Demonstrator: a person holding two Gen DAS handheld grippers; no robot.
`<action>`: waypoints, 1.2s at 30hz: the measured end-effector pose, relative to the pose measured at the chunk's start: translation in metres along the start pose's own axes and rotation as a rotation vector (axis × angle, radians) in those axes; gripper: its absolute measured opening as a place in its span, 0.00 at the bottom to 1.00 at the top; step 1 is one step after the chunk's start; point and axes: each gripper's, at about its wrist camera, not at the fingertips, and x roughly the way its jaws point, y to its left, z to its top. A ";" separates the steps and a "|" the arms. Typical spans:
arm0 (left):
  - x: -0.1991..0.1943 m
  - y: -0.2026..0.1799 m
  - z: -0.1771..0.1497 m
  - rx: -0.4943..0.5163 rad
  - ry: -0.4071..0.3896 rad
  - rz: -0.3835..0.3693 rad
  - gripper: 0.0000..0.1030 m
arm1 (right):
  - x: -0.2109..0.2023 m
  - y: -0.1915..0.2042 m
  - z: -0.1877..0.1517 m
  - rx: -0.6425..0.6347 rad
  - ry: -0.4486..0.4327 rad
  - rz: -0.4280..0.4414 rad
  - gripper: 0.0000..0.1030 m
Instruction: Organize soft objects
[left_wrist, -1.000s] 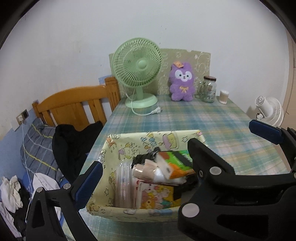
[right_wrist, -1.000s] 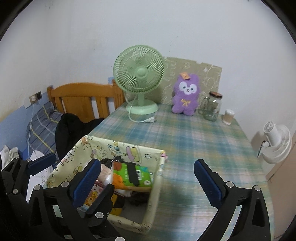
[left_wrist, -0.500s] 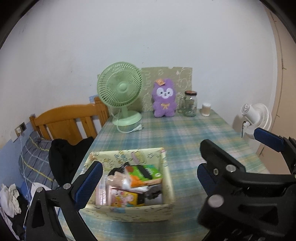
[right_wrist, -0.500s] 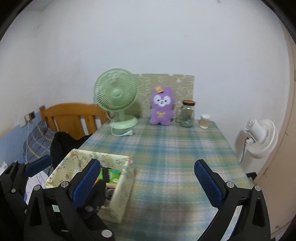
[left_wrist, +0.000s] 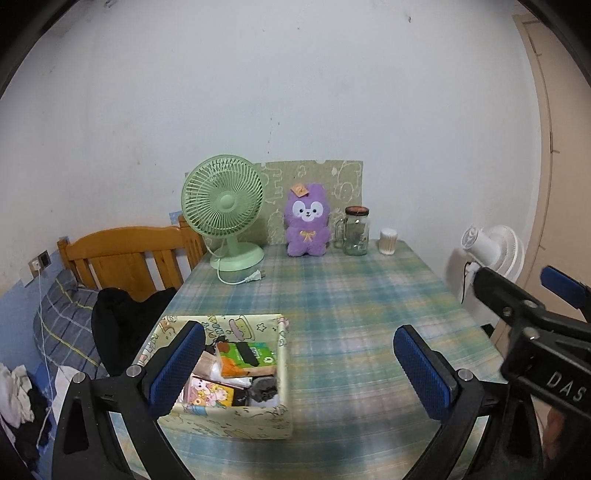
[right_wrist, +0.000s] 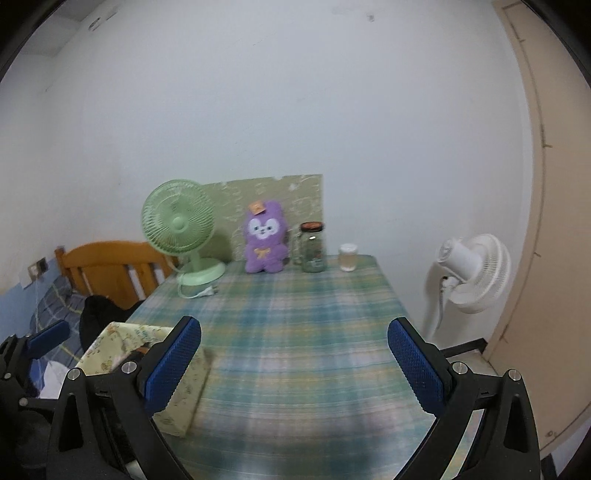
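A yellow patterned fabric box (left_wrist: 221, 422) stands on the plaid table near its front left, holding tissue packs, a green packet (left_wrist: 246, 360) and dark soft items. It also shows in the right wrist view (right_wrist: 181, 402). A purple plush toy (left_wrist: 307, 226) sits upright at the table's far edge, also in the right wrist view (right_wrist: 265, 240). My left gripper (left_wrist: 299, 367) is open and empty, above the box's near right side. My right gripper (right_wrist: 293, 365) is open and empty over the table to the right of the box; it also shows in the left wrist view (left_wrist: 535, 306).
A green desk fan (left_wrist: 227, 210), a glass jar (left_wrist: 356, 230) and a small cotton-swab tub (left_wrist: 388, 242) stand along the far edge of the plaid table (left_wrist: 351, 306). A wooden chair (left_wrist: 122, 258) with dark clothes is left. A white fan (right_wrist: 471, 273) stands right.
Both grippers have pulled back and up from the box, so the box looks smaller and lower. The right gripper has swung to the right. Both stay open.
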 end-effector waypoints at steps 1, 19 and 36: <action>-0.002 -0.002 0.000 -0.004 -0.002 -0.003 1.00 | -0.004 -0.006 -0.001 0.004 -0.005 -0.009 0.99; -0.021 -0.003 -0.002 -0.048 -0.030 0.013 1.00 | -0.028 -0.027 -0.013 0.018 -0.028 -0.034 1.00; -0.027 0.005 -0.004 -0.077 -0.056 0.038 1.00 | -0.027 -0.020 -0.013 -0.004 -0.024 -0.022 1.00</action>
